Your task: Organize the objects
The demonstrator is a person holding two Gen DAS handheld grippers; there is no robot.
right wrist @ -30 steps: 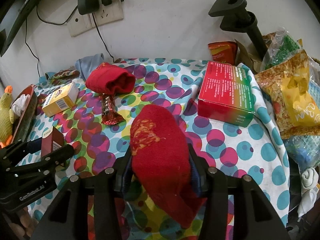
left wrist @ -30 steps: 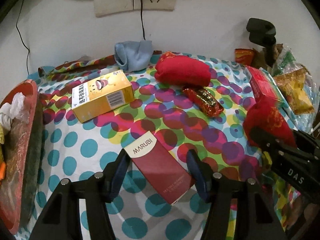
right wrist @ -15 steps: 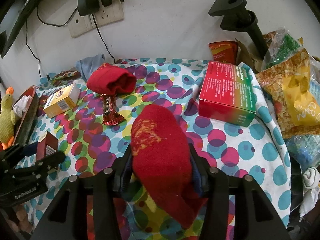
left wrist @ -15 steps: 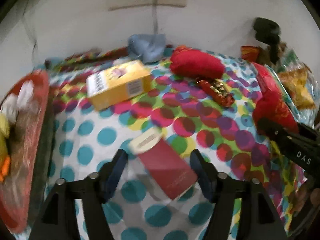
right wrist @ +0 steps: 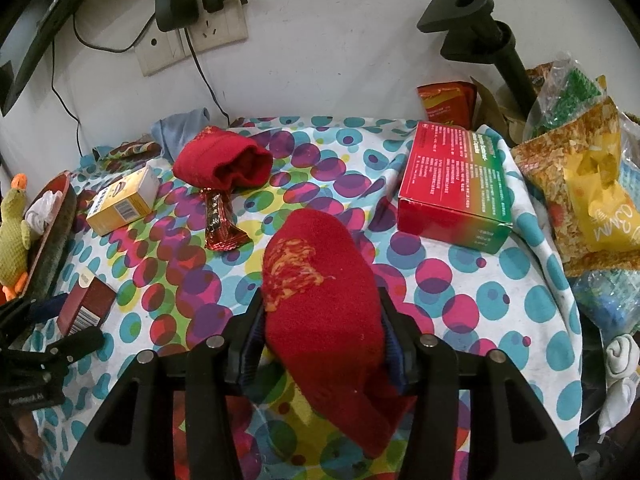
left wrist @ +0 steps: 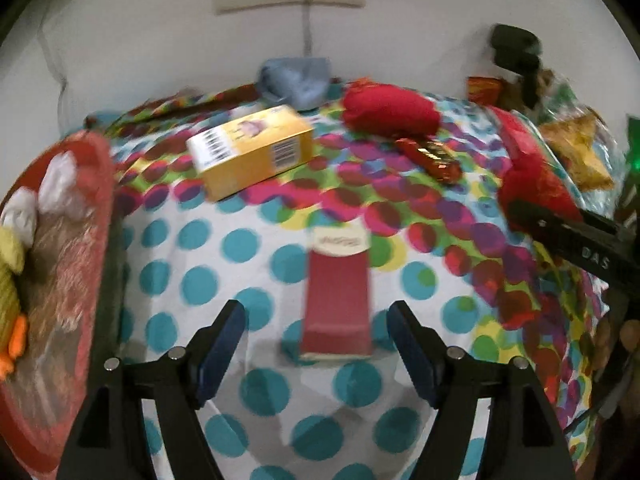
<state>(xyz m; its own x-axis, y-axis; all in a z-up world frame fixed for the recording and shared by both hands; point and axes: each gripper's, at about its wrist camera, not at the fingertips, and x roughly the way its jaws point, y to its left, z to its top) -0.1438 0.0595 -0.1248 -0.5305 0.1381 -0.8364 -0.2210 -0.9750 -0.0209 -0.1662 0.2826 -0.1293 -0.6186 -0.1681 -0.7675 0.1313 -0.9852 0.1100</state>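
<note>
A maroon box (left wrist: 338,296) lies flat on the dotted cloth between the fingers of my left gripper (left wrist: 314,312). Its jaws are opening and the pads stand clear of the box on both sides. My right gripper (right wrist: 322,300) is shut on a red sock (right wrist: 320,280) with a yellow patch, which hangs limp over the cloth. The right wrist view shows the left gripper (right wrist: 60,328) at the lower left with the maroon box (right wrist: 86,304). In the left wrist view, the right gripper (left wrist: 580,240) and its red sock (left wrist: 536,184) sit at the right edge.
A yellow box (left wrist: 252,152), a rolled red sock (left wrist: 390,110), a red-wrapped snack bar (left wrist: 430,156) and a blue cloth (left wrist: 296,80) lie farther back. A red-green box (right wrist: 456,184) and snack bags (right wrist: 580,184) crowd the right. A red tray (left wrist: 92,184) with a duck toy borders the left.
The left gripper's jaws have spread wide off the maroon box, which now points straight away instead of lying slanted. The left view has shifted sideways. The right gripper and sock have not moved.
</note>
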